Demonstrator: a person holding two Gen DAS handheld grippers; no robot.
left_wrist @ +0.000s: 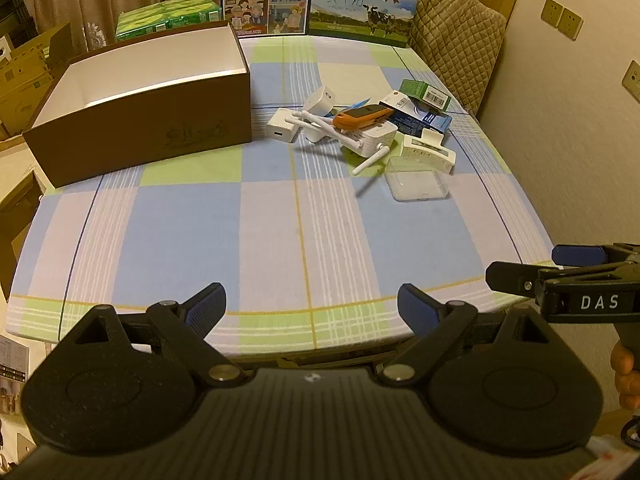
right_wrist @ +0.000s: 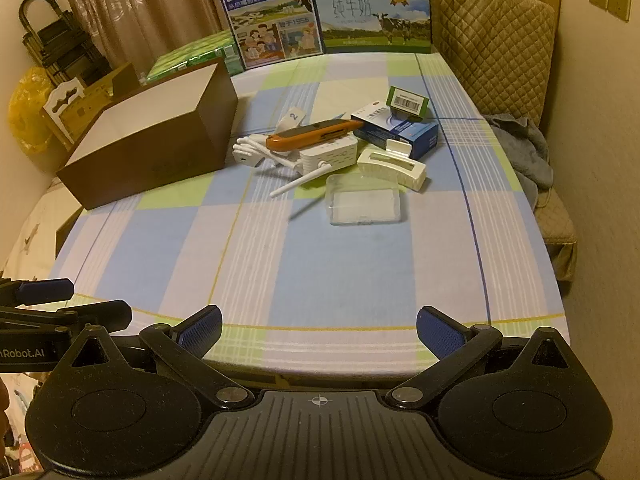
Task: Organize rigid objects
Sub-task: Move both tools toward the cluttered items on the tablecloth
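An open brown box (left_wrist: pixel 140 128) (right_wrist: pixel 160 148) with a white inside stands at the table's left. Right of it lies a heap: an orange device (left_wrist: pixel 362 115) (right_wrist: pixel 312 133) on a white router with antennas (left_wrist: pixel 370 140) (right_wrist: pixel 328 154), a white charger (left_wrist: pixel 282 125), a clear plastic case (left_wrist: pixel 416 180) (right_wrist: pixel 364 199), a white holder (left_wrist: pixel 428 152) (right_wrist: pixel 392 165), a blue carton (left_wrist: pixel 420 114) (right_wrist: pixel 400 130) and a green carton (left_wrist: pixel 426 91) (right_wrist: pixel 407 100). My left gripper (left_wrist: pixel 312 308) and right gripper (right_wrist: pixel 318 330) hover open and empty over the near edge, side by side.
A checked cloth covers the table (left_wrist: pixel 280 232) (right_wrist: pixel 320 260). Two milk cartons (left_wrist: pixel 316 0) (right_wrist: pixel 328 16) stand at the far edge beside green packs (left_wrist: pixel 168 16). A quilted chair (left_wrist: pixel 456 40) (right_wrist: pixel 496 36) and the wall close the right side.
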